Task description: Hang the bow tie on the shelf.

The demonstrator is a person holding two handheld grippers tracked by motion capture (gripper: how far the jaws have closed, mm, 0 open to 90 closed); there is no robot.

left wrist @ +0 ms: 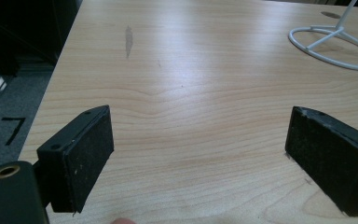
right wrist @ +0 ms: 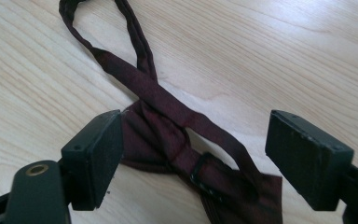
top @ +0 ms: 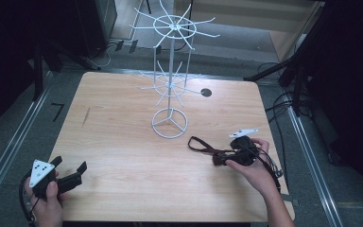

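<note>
Black two-jaw left tool [top: 71, 171], dotted grey three-cornered plate, brass-ringed screw hole, black cable, matching right tool [top: 220, 159]

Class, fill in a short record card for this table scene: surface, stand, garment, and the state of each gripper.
surface: wooden table
stand: white wire rack, upright at the table's far middle
garment: dark red bow tie with strap, lying flat
left gripper: open, over bare wood
right gripper: open, jaws either side of the bow tie

we note a dark maroon bow tie [right wrist: 168, 140] near the white wire rack [top: 170, 71] on the light woodgrain table [top: 123, 142]; jaw pads black.
</note>
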